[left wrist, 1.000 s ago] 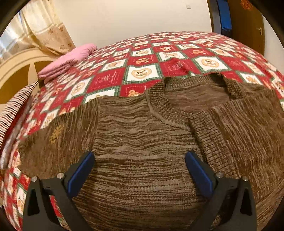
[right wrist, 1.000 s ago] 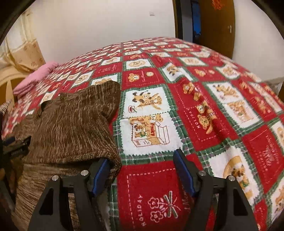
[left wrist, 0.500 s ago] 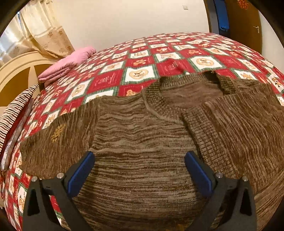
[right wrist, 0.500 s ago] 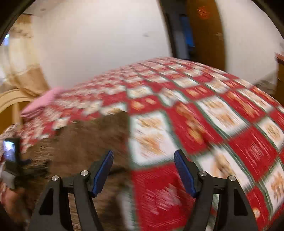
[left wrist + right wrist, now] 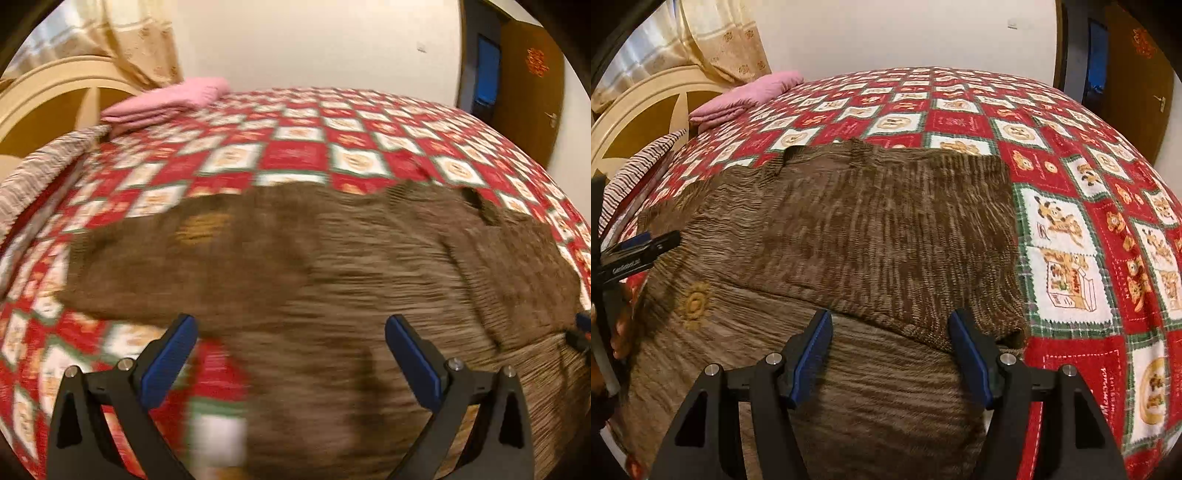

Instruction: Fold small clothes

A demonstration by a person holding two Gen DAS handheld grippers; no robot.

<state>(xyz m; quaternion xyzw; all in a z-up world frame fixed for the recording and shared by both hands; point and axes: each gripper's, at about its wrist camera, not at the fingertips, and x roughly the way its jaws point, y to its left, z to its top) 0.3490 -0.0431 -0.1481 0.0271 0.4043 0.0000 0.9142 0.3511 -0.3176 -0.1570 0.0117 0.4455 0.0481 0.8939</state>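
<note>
A brown knitted sweater (image 5: 332, 258) lies flat on the bed, blurred in the left wrist view. My left gripper (image 5: 289, 325) hangs open above its left side, one finger over the bedspread, nothing between the pads. In the right wrist view the sweater (image 5: 868, 229) has its right side folded over the body, and a yellow sun emblem (image 5: 694, 302) shows. My right gripper (image 5: 890, 321) hovers over the folded edge with its jaws closing; the knit lies below them and the pads are not pressing it. The left gripper (image 5: 639, 247) shows at the left edge.
A red, white and green patchwork bedspread (image 5: 1071, 184) covers the bed. A folded pink cloth (image 5: 750, 92) and a striped cloth (image 5: 639, 162) lie at the far left by a cream headboard (image 5: 639, 110). A brown door (image 5: 1137, 74) stands at the far right.
Both grippers have swung to the left. The right one now sits over the sweater instead of the bedspread, jaws a little narrower. The left one now reaches the sweater's left edge.
</note>
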